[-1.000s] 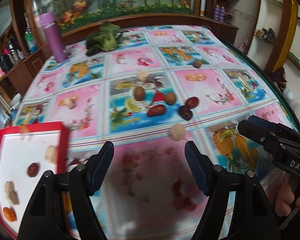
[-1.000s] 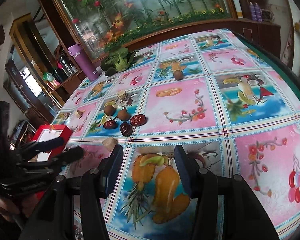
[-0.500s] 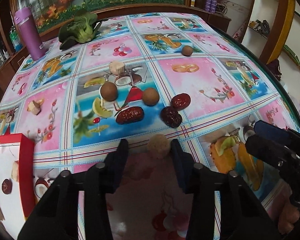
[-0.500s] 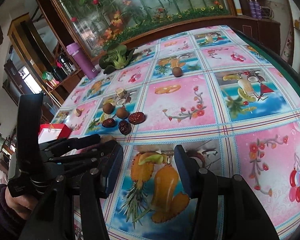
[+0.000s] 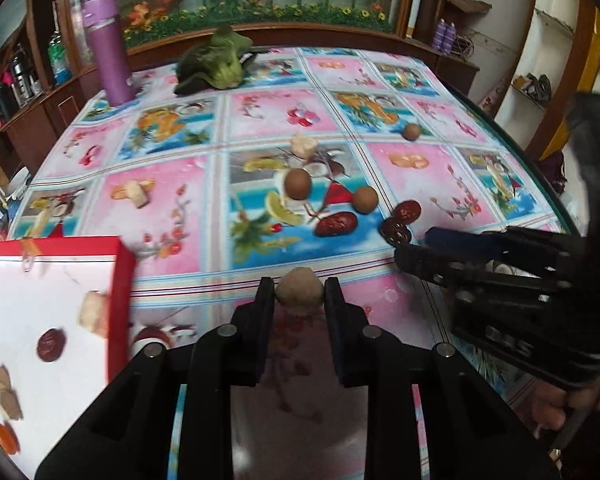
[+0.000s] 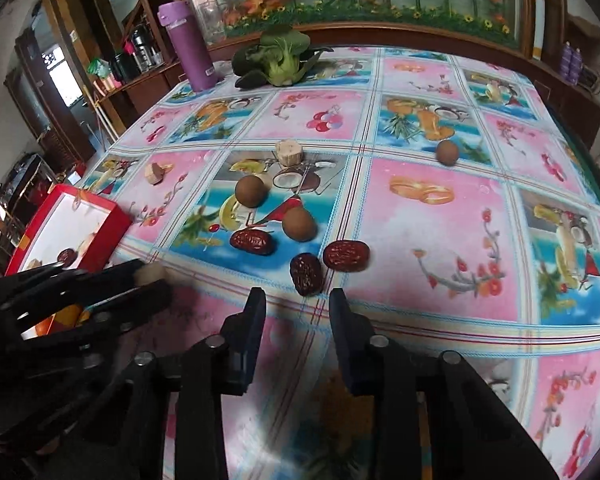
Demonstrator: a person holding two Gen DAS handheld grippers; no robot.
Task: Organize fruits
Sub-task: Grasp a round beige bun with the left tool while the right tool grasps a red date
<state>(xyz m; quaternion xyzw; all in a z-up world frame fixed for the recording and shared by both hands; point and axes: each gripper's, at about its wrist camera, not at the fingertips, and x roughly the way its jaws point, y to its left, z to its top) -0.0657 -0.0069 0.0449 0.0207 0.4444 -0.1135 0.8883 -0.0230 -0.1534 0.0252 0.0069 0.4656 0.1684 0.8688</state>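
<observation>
The desk [image 5: 172, 208] is wearing a cloth of pink and blue squares printed with fruit and flowers, ruled by pale striped bands. The box [image 5: 124, 264] is showing red walls and a white floor. Dates [image 6: 346, 255] are gleaming dark red, round fruits [image 6: 252, 192] brown, the held lump [image 5: 300, 292] beige. The bottle [image 5: 107, 50] is purple, the greens [image 5: 220, 62] dark — both hand-held grippers black.

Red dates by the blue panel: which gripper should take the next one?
Probably right. The right gripper is open and empty, with the nearest red date just beyond its fingertips. The left gripper is shut on a pale round fruit, nearer the red tray.
</observation>
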